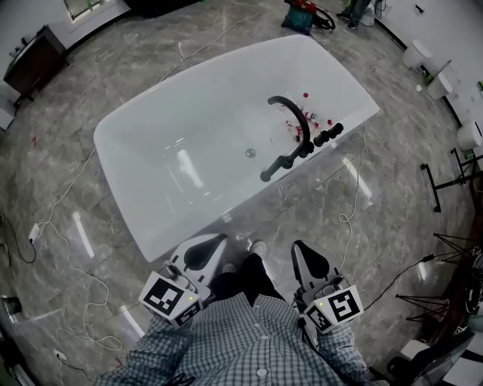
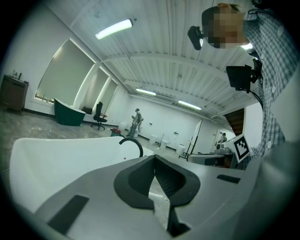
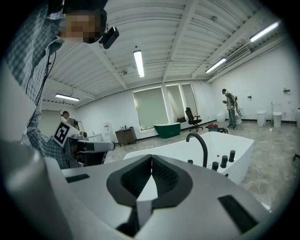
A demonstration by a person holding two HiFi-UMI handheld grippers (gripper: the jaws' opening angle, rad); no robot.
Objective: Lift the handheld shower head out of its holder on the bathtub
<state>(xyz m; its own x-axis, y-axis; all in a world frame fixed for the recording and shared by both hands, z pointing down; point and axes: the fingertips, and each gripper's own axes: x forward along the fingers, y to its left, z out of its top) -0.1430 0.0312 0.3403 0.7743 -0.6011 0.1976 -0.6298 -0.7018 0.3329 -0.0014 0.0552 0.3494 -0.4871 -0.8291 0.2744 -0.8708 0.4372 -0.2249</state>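
The white bathtub (image 1: 151, 143) stands slantwise on the marble floor ahead of me. On its near right rim rises a black arched faucet (image 1: 288, 113) with black knobs (image 1: 329, 134) beside it. The black handheld shower head (image 1: 284, 160) rests in its holder along that rim. My left gripper (image 1: 218, 239) and right gripper (image 1: 299, 246) are both shut and empty, held close to my body, well short of the tub. The left gripper (image 2: 154, 158) faces the faucet (image 2: 133, 143) over the tub wall (image 2: 56, 154). The right gripper (image 3: 151, 158) looks toward the faucet (image 3: 199, 140) and knobs (image 3: 225, 159).
White cables (image 1: 72, 249) trail over the floor at left, and another (image 1: 355, 188) runs by the tub's right corner. Black stands (image 1: 453, 181) crowd the right side. A red vacuum (image 1: 302, 11) sits beyond the tub, a dark cabinet (image 1: 34, 56) at far left. A person (image 3: 230, 108) stands far off.
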